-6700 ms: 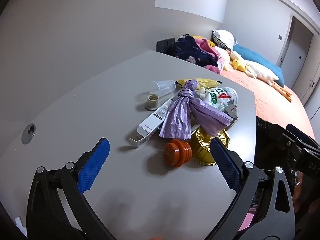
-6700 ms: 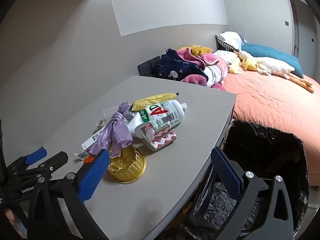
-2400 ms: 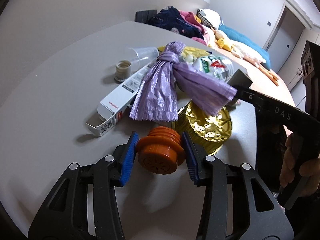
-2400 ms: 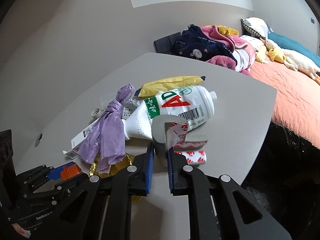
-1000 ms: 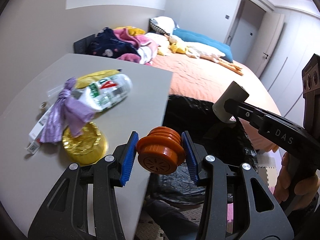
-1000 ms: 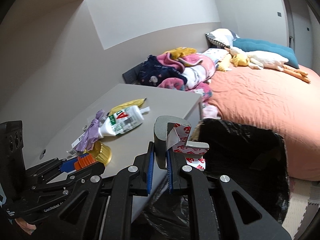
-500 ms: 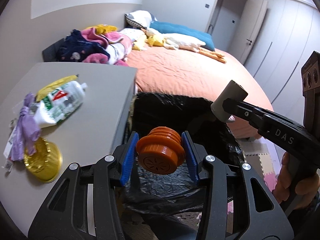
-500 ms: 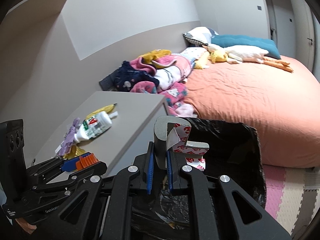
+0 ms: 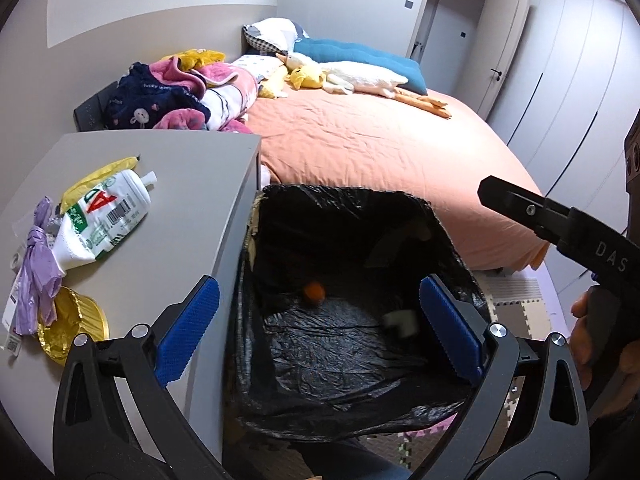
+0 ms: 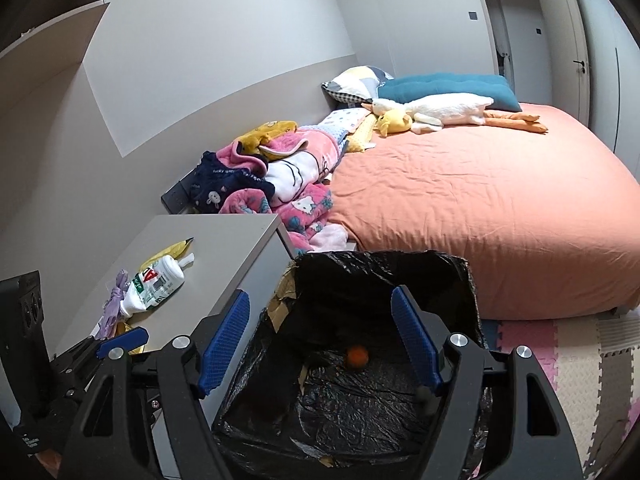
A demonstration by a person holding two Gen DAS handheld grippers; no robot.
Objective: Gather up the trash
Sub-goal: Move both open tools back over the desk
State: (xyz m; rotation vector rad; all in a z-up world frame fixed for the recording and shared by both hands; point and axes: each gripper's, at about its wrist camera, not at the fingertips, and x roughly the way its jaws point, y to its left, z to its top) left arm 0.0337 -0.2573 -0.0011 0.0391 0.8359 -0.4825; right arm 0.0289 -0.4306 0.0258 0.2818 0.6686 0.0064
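Over the black-lined bin [image 9: 360, 392]: left tongs [image 9: 318, 332] and right tongs [image 10: 320, 340], both opening, nothing between them. Orange cap [image 9: 313, 292] lies on the bin floor. Remaining trash, white bottle [image 9: 102, 220] lying flat, neck pointing away, on the surface [image 9: 192, 184] to the left, nearer the left tongs. Left view alone shows the gold foil cup [image 9: 68, 330] clearly.

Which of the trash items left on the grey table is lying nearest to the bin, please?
The white plastic bottle with the red and green label, lying on its side. The purple bag and gold foil cup lie farther from the black-lined bin.
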